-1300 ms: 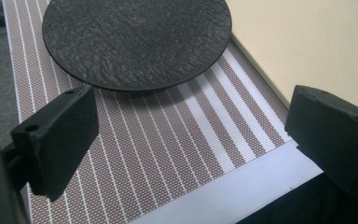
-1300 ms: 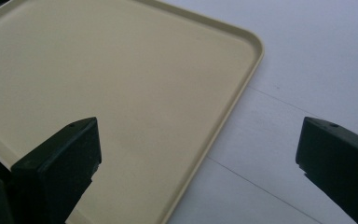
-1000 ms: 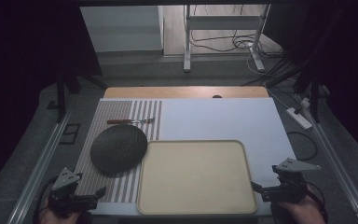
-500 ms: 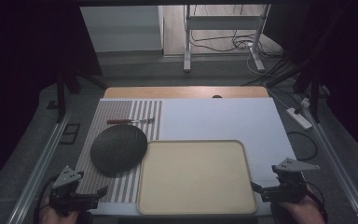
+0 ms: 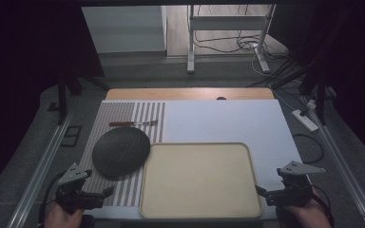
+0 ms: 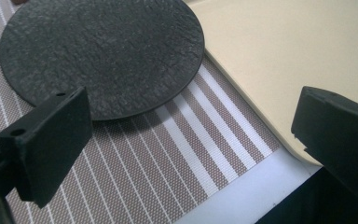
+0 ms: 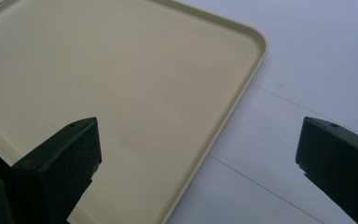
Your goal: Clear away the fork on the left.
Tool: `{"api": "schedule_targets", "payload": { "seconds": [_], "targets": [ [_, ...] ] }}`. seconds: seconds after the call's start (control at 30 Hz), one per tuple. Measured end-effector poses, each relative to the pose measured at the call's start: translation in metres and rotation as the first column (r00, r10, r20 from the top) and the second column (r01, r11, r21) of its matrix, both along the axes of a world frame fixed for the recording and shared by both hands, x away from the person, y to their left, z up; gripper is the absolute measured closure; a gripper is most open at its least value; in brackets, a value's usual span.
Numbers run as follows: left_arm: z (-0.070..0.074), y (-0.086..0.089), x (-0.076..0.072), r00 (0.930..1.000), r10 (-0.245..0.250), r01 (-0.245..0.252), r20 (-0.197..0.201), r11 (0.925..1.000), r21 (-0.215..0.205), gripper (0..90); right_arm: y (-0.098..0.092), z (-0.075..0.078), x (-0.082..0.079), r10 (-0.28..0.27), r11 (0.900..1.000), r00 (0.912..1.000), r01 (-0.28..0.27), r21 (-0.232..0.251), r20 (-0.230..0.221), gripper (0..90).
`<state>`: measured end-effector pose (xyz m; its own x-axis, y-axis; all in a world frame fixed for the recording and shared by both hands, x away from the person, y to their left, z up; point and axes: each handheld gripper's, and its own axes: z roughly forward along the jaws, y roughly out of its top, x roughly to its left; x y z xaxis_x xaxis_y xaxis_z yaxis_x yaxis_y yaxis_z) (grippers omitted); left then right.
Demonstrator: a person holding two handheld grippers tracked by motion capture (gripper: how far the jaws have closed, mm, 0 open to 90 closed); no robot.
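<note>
Surface (image 5: 228, 123): carried a white sheet over most of its top, with a bare wooden strip along the far edge.
Tray (image 5: 199, 178): a beige, rounded-corner tray lay flat at the near middle of the surface, nothing on it; its raised rim ran through the right gripper view (image 7: 233, 116).
Striped mat (image 5: 123, 114): a brown-and-white striped mat covered the left part of the surface, its right edge just beside the tray.
Dark round plate (image 5: 121, 152): lay flat on the striped mat, its right edge touching or just overlapping the tray's left rim; in the left gripper view (image 6: 102, 46) it sat just ahead of the jaws.
Fork (image 5: 133, 123): lay on the mat beyond the plate, apart from it, handle pointing left.
Left tool (image 5: 102, 194): hovered at the near left corner over the mat, jaws spread wide, gripping nothing.
Right tool (image 5: 262, 191): hovered at the tray's near right corner, jaws spread wide, gripping nothing.
</note>
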<state>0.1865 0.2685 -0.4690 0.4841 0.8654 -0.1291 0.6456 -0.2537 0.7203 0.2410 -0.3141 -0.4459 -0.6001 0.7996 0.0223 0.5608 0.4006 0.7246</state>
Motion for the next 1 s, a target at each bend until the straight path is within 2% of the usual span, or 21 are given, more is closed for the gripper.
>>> {"api": "schedule_targets", "payload": {
  "seconds": [0.2, 0.37, 0.53, 0.87, 1.0],
  "targets": [
    [0.0, -0.004, 0.007, 0.9999, 0.002, -0.002, -0.012, 0.9998, 0.018, 0.0, 0.0, 0.0, 0.0, 0.0, 1.0, 1.0, 0.0, -0.001, 0.0, 0.6],
    [0.002, -0.006, 0.013, 0.9997, 0.003, -0.003, -0.024, 1.0, 0.0, 0.0, 0.001, 0.0, 0.0, 0.0, 1.0, 1.0, 0.0, -0.002, -0.001, 0.6],
    [0.002, -0.006, 0.02, 0.9995, 0.002, -0.002, -0.031, 1.0, 0.01, 0.0, 0.001, 0.0, 0.0, 0.0, 1.0, 1.0, 0.0, -0.003, -0.001, 0.6],
    [0.003, -0.009, 0.045, 0.9964, 0.004, -0.003, -0.085, 0.9998, 0.02, 0.0, 0.001, 0.0, 0.0, 0.001, 1.0, 1.0, -0.001, -0.004, -0.002, 0.6],
    [0.004, -0.009, 0.054, 0.9965, 0.01, -0.009, -0.083, 0.9999, 0.013, 0.0, 0.0, 0.0, 0.0, 0.0, 1.0, 1.0, 0.0, -0.003, -0.003, 0.6]
  ]
}}
